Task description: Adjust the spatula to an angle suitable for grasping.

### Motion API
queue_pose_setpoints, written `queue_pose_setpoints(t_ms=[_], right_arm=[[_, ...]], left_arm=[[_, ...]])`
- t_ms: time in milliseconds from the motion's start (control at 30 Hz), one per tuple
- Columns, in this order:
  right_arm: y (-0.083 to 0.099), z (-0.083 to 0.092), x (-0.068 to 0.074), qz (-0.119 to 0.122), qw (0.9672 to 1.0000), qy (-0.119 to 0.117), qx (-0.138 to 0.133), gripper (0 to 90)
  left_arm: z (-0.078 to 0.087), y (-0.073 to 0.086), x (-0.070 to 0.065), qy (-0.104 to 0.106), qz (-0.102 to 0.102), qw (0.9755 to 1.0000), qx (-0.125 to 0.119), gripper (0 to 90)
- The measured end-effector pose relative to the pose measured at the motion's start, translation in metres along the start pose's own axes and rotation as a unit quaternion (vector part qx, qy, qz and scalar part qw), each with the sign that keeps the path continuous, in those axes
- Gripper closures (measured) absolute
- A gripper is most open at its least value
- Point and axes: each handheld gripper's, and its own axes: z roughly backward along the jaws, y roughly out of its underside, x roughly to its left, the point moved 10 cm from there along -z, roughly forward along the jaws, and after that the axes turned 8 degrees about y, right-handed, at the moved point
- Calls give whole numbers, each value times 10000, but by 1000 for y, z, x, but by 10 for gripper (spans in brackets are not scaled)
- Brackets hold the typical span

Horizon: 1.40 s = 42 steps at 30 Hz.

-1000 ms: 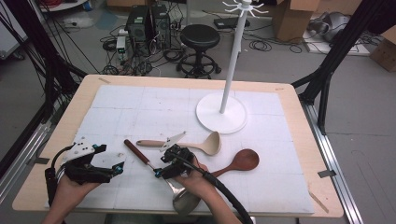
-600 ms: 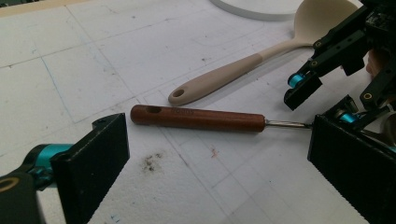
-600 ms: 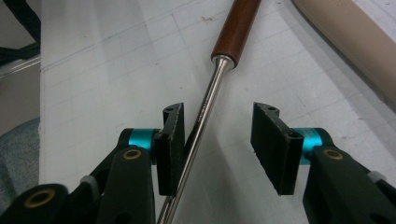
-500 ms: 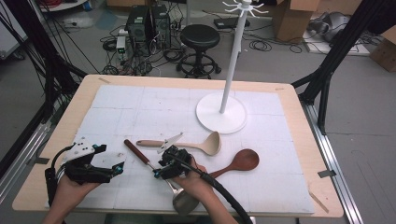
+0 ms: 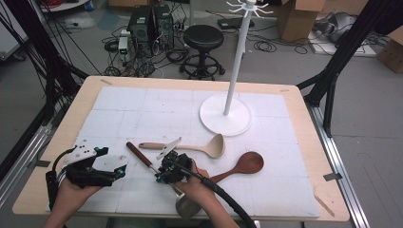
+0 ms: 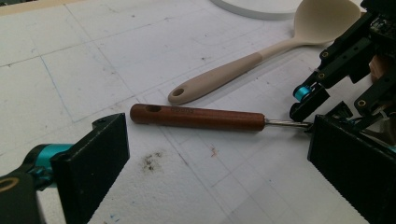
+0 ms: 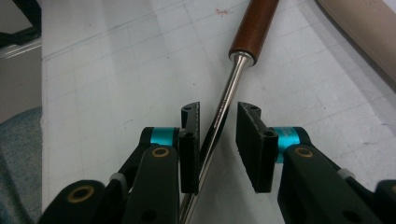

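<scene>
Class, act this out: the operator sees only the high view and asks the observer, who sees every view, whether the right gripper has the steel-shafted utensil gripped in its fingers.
Observer: Not clamped. The right gripper has just been closing its fingers, with the steel shaft between them. A gap shows between the shaft and one finger.
Operator: Where along the utensil?
Observer: On the bare shaft, just short of the brown wooden handle.
Operator: And the left gripper?
Observer: The left gripper has its fingers wide apart, holding nothing. The handle lies ahead of them.

beige ladle [image 5: 209,148] | brown wooden spoon [image 5: 244,164] | white stand [image 5: 226,114]
</scene>
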Motion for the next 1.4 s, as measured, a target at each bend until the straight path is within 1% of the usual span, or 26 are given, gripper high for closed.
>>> queue_pose_setpoints(t_ms=[67,100,167,233,367,500,667,767,833,900,1000,1100,1133,1200,1233,1300,1400], right_arm=[[0,0,1,-18,10000,-13,43,733],[0,0,1,28,10000,-7,42,732],[0,-1,1,31,10000,16,44,734],[0,0,2,-33,10000,44,80,736],[0,0,2,26,9999,102,77,740],[0,0,2,-26,9998,158,132,743],[1,-2,4,5,9992,358,193,735],[1,-2,3,-49,9992,340,213,747],[0,-1,3,-76,9988,410,271,753],[0,-1,3,-51,9983,500,307,757],[0,-1,3,-82,9980,542,313,761],[0,-1,2,-133,9980,532,325,768],[1,0,2,-176,9977,543,371,773],[2,1,0,-161,9973,581,414,794],[3,2,-1,-166,9970,621,438,808],[4,2,-5,-56,9959,793,429,813],[4,2,-4,-135,9960,769,438,814]], left_arm=[[0,0,0,2,1,10000,-1,60],[0,0,0,2,0,10000,-2,60],[0,0,0,2,0,10000,-2,60],[0,0,0,4,3,10000,-6,60],[0,0,-1,11,-14,10000,6,60],[0,0,-1,8,-27,10000,2,60],[0,-1,-1,14,-28,10000,-11,60],[0,-1,-2,6,-23,10000,-17,60],[0,0,-1,14,-26,10000,-11,60],[1,0,-1,-8,-21,10000,-19,60],[2,0,0,-7,-20,10000,-23,60],[2,-1,-1,-9,-8,10000,-39,60],[2,0,-1,-2,-16,10000,-33,60],[2,0,-1,-12,-7,10000,-33,60],[2,0,0,-11,-8,10000,-33,60],[2,-1,0,-7,-19,10000,-31,60],[1,-1,-1,-3,-34,10000,-31,60]])
